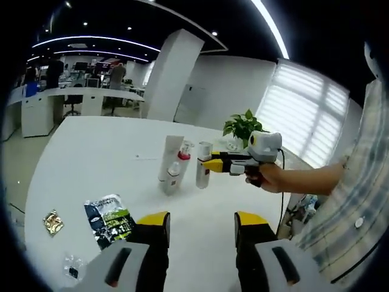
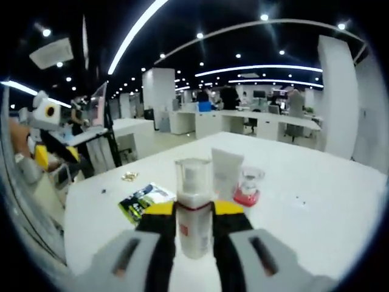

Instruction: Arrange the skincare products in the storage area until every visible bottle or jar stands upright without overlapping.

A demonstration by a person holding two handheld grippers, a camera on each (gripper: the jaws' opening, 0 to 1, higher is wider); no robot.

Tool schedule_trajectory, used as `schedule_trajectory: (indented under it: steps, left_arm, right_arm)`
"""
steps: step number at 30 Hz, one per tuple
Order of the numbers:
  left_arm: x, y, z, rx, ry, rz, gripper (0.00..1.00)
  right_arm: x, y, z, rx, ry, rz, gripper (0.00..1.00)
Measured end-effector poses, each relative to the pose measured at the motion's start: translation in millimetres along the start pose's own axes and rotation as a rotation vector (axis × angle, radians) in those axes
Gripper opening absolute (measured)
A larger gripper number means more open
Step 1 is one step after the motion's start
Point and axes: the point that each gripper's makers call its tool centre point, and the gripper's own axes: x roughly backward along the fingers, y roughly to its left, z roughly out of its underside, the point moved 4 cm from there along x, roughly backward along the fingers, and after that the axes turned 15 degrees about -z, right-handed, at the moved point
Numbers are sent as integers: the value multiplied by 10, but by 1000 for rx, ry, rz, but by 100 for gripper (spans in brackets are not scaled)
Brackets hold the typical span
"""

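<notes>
right gripper [image 2: 194, 213] clamps upright pump bottle [image 2: 194, 207], mid-table | left gripper [image 1: 202, 222] wide, holding nothing | white tube [image 1: 171, 157] and red-collared bottle [image 1: 174, 173] upright at its 12 o'clock | progress: bottle not yet released; packets [image 1: 108, 218] flat on table [image 1: 91, 158] | labels unreadable

You see a white table [image 1: 91, 152]. The grippers have yellow tips on grey bodies: left gripper [image 1: 200, 226], right gripper [image 2: 193, 208]. The bottle [image 2: 193, 213] is white with a red band. The small bottle [image 2: 249, 184] has a red base. The packet [image 1: 108, 218] is dark with green print.
</notes>
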Motion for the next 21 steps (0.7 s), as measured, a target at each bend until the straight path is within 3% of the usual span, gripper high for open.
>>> schedule_trajectory:
  steps: [3,21]
  left_arm:
    - [23,-25,0,56,-13,6,42]
    - [131,-84,137,83,5,-53,42]
  right_arm:
    - [-8,-43,56,5,4,13,20]
    - [-43,-256,282,41,-19,44,21]
